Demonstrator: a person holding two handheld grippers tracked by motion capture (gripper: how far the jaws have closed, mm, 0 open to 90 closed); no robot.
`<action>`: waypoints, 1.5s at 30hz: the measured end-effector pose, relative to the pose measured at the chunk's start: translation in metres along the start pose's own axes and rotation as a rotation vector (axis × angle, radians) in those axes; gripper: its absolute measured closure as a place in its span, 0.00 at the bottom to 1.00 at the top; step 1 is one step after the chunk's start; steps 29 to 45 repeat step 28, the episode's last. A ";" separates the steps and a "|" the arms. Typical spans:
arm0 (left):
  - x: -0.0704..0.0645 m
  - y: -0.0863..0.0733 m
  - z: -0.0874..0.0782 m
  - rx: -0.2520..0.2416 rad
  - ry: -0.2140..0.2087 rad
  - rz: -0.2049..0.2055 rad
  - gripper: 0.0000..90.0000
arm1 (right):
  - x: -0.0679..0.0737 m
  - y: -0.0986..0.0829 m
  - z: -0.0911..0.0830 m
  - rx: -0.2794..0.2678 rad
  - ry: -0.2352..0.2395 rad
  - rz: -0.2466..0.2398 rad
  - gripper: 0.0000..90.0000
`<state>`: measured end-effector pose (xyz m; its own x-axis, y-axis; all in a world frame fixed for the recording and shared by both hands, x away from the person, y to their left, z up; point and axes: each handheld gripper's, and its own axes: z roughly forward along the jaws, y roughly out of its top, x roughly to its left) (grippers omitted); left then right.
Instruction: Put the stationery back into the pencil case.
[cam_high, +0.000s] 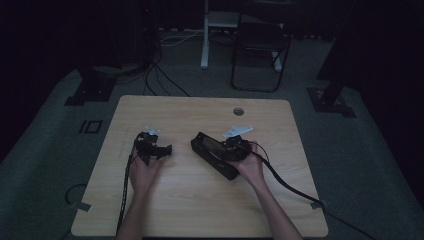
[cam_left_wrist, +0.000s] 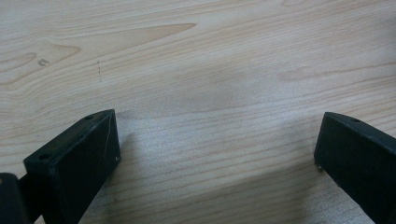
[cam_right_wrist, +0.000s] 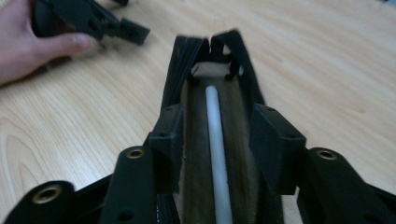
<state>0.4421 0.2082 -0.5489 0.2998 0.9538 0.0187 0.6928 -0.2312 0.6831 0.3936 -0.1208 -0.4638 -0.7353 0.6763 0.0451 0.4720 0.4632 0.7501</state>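
**Case lies along the right gripper's line**

The right gripper (cam_right_wrist: 219, 135) has its jaws on either side of an open black case (cam_high: 215, 155), seemingly touching its walls; a firm pinch I cannot confirm. The case runs lengthwise straight away from the jaws, a white rod (cam_right_wrist: 217, 140) lying along its trough. The left gripper (cam_high: 152, 147) rests well apart on the table (cam_high: 200, 200), jaws spread over bare wood. The right hand is nearer.
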 end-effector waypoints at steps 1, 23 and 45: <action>0.000 0.000 0.000 0.000 0.000 0.000 0.01 | 0.000 0.001 -0.003 -0.010 -0.004 -0.002 0.58; 0.000 0.000 0.000 -0.001 0.000 -0.001 0.01 | -0.004 0.010 -0.050 -0.087 -0.108 -0.048 0.49; 0.000 0.000 0.000 -0.001 0.000 -0.001 0.01 | -0.006 0.010 -0.055 -0.081 -0.118 -0.052 0.49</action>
